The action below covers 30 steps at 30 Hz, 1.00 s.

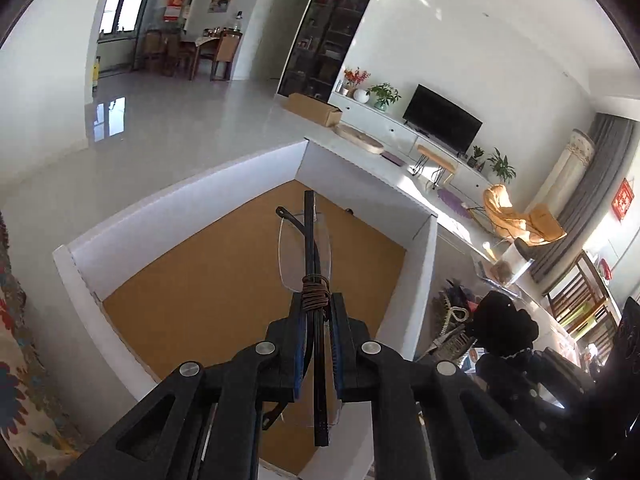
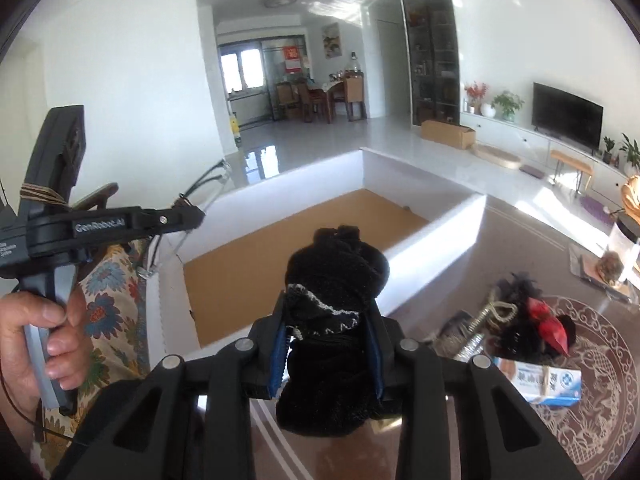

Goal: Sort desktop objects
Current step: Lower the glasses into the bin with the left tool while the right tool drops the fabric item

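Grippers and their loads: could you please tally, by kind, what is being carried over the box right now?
Grippers: 2, the left gripper and the right gripper
Rimless glasses: 1, clamped in the left fingers
Black knitted bundle: 1, clamped in the right fingers
White box with brown floor: 1
Total: 5

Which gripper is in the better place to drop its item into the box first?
Probably the left. The left gripper holds the glasses directly above the box floor. The right gripper, holding the black sock, is just short of the box's near wall.
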{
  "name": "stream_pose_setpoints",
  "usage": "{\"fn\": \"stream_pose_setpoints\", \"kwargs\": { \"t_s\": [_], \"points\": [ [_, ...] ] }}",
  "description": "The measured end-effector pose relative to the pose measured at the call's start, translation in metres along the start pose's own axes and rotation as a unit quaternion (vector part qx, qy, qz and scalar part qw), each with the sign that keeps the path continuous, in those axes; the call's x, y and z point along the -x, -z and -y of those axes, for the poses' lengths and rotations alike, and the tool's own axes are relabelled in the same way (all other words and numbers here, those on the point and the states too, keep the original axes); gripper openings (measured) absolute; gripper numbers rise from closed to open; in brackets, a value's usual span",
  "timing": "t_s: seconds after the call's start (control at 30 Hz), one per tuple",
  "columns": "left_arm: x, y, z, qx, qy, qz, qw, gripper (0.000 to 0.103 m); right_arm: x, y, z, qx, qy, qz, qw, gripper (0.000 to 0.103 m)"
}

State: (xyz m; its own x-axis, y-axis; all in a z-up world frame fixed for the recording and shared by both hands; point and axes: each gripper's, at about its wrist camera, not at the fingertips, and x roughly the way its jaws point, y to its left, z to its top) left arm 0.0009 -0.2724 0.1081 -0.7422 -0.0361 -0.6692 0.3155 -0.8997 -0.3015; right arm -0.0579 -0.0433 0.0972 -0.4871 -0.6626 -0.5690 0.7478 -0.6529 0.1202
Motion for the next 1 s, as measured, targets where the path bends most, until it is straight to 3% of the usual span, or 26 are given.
{"fn": "stream_pose_setpoints", "kwargs": {
  "t_s": [0.1, 0.2, 0.3, 0.37, 0.4, 0.43, 0.47, 0.5, 0.57, 0.67, 0.77, 0.83, 1.0],
  "points": [
    [-0.042, -0.010, -0.024, 0.019, -0.054, -0.044, 0.9974, 0.011, -0.067, -0.021, -0.026, 0.002, -0.017, -0.042, 0.999, 0.033],
    [-0.075, -0.014, -0.032, 0.016, -0.091, -0.082, 0.9923, 0.011, -0.122, -0.016, -0.042, 0.025, -0.004, -0.100, 0.995, 0.033],
    [-0.093, -0.015, -0.031, -0.001, -0.119, -0.104, 0.9874, 0.011, -0.153, -0.003, -0.051, 0.055, 0.013, -0.148, 0.987, 0.033],
    [-0.105, -0.015, -0.031, -0.010, -0.127, -0.125, 0.9839, 0.013, -0.154, -0.003, -0.049, 0.057, 0.010, -0.153, 0.987, 0.034],
    [-0.111, -0.013, -0.033, -0.012, -0.132, -0.145, 0.9806, 0.019, -0.153, -0.004, -0.047, 0.051, 0.010, -0.153, 0.987, 0.041],
    [-0.119, -0.011, -0.034, -0.011, -0.137, -0.166, 0.9765, 0.037, -0.154, -0.005, -0.045, 0.048, 0.018, -0.159, 0.986, 0.064],
    [-0.124, -0.009, -0.037, -0.009, -0.144, -0.189, 0.9714, 0.052, -0.155, -0.005, -0.043, 0.048, 0.025, -0.165, 0.985, 0.078],
    [-0.129, -0.006, -0.037, -0.008, -0.148, -0.205, 0.9673, 0.074, -0.154, -0.004, -0.042, 0.050, 0.025, -0.167, 0.984, 0.093],
    [-0.133, -0.002, -0.029, -0.039, -0.158, -0.202, 0.9658, 0.076, -0.153, -0.002, -0.042, 0.062, 0.027, -0.169, 0.983, 0.094],
    [-0.139, 0.007, -0.020, -0.085, -0.189, -0.212, 0.9551, 0.079, -0.152, 0.005, -0.047, 0.090, 0.035, -0.172, 0.980, 0.095],
    [-0.146, 0.008, -0.020, -0.089, -0.174, -0.231, 0.9531, 0.079, -0.150, 0.007, -0.047, 0.106, 0.041, -0.178, 0.977, 0.095],
    [-0.151, 0.008, -0.019, -0.106, -0.181, -0.246, 0.9463, 0.079, -0.150, 0.009, -0.046, 0.114, 0.040, -0.183, 0.976, 0.096],
    [-0.153, 0.013, -0.010, -0.146, -0.201, -0.237, 0.9393, 0.079, -0.149, 0.012, -0.050, 0.140, 0.046, -0.193, 0.970, 0.096]
  ]
}}
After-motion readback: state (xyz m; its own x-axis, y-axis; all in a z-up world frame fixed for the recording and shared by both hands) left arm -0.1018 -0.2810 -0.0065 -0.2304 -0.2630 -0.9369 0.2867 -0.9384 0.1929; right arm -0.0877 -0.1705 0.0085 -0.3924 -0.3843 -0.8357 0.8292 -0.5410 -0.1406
